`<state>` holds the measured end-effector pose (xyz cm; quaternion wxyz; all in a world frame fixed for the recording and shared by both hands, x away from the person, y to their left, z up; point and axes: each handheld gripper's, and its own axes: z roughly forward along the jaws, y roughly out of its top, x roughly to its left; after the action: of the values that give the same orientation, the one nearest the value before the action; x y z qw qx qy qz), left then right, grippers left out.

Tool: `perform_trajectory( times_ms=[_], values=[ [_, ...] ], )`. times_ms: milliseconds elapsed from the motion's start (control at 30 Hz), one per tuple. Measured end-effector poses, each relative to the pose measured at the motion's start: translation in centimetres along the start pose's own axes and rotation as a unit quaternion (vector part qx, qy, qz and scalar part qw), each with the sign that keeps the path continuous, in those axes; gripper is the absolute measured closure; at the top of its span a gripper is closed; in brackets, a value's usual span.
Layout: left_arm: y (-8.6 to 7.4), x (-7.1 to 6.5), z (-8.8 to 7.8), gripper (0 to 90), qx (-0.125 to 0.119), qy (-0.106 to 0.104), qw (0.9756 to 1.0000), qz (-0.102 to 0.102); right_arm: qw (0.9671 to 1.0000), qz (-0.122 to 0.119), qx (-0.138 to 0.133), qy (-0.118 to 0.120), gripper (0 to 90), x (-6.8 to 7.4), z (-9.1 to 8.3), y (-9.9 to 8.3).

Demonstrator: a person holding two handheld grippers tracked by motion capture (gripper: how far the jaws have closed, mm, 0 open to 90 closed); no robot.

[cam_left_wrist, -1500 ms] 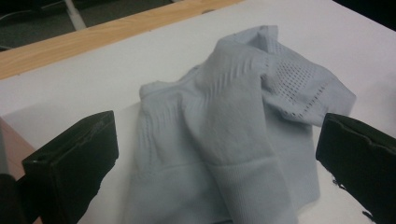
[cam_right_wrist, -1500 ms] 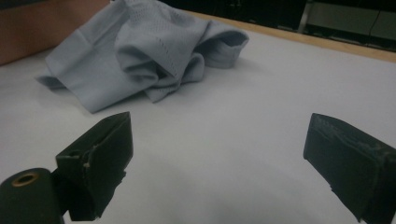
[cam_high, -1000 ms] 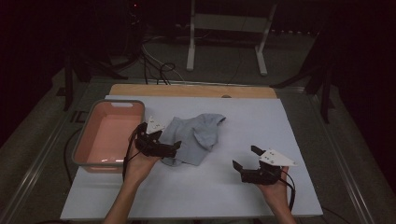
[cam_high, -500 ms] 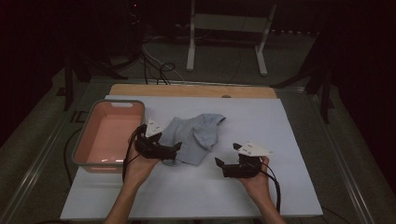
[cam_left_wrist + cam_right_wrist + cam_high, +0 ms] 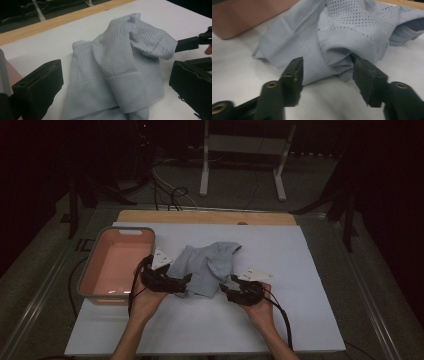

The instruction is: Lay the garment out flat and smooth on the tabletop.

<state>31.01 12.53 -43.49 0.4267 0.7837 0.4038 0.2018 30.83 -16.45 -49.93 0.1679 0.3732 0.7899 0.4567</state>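
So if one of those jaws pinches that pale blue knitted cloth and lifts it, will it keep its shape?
Probably not. The pale blue cloth already lies crumpled in soft folds on the white table, so it would likely droop and unfold. Its thin, perforated knit suggests it is light. Pushed, it would probably bunch up rather than slide as one piece.

Pink tub [image 5: 116,265] sits on the left part of the white table sheet [image 5: 280,330], its rim grey. Wooden strip [image 5: 205,216] runs along the sheet's far edge. Beyond the strip: white stand [image 5: 240,157] on the floor, black cables [image 5: 172,195] to the stand's left.
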Motion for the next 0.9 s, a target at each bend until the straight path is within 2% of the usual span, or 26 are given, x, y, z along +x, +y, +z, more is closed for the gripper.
perform_trajectory(
  times_ms=[100,200,267,367,433,567,767,900],
  values=[
    [0.0,0.0,-0.2,0.2,-0.003,-0.001,1.0000,-0.001,0.9999,-0.008,0.008,-0.004,51.6,0.1,0.7,0.2],
    [0.0,0.1,-0.3,0.2,-0.006,0.000,1.0000,-0.002,0.9996,-0.013,0.019,-0.018,53.8,0.2,1.4,0.5],
    [-0.1,0.1,-0.4,0.2,-0.007,0.002,1.0000,-0.004,0.9992,-0.016,0.026,-0.024,58.7,0.2,1.8,0.8],
    [-0.2,0.2,-0.5,0.2,-0.009,0.003,0.9999,-0.007,0.9990,-0.021,0.029,-0.025,77.3,0.2,2.0,1.2],
    [-0.3,0.3,-0.5,0.3,-0.008,0.003,0.9999,-0.006,0.9992,-0.025,0.025,-0.020,84.3,0.3,1.7,1.6],
    [-0.4,0.2,-0.3,0.3,-0.005,0.001,1.0000,-0.005,0.9988,-0.041,0.013,-0.024,85.7,0.2,0.5,2.5],
    [-0.4,-0.2,0.0,0.3,-0.003,-0.001,1.0000,0.000,0.9984,-0.040,-0.001,-0.040,85.9,-0.7,-1.3,3.6],
    [-0.5,-0.2,0.1,0.2,-0.002,-0.002,1.0000,0.000,0.9974,-0.042,-0.008,-0.059,86.0,-1.5,-2.4,4.0]
  ],
)
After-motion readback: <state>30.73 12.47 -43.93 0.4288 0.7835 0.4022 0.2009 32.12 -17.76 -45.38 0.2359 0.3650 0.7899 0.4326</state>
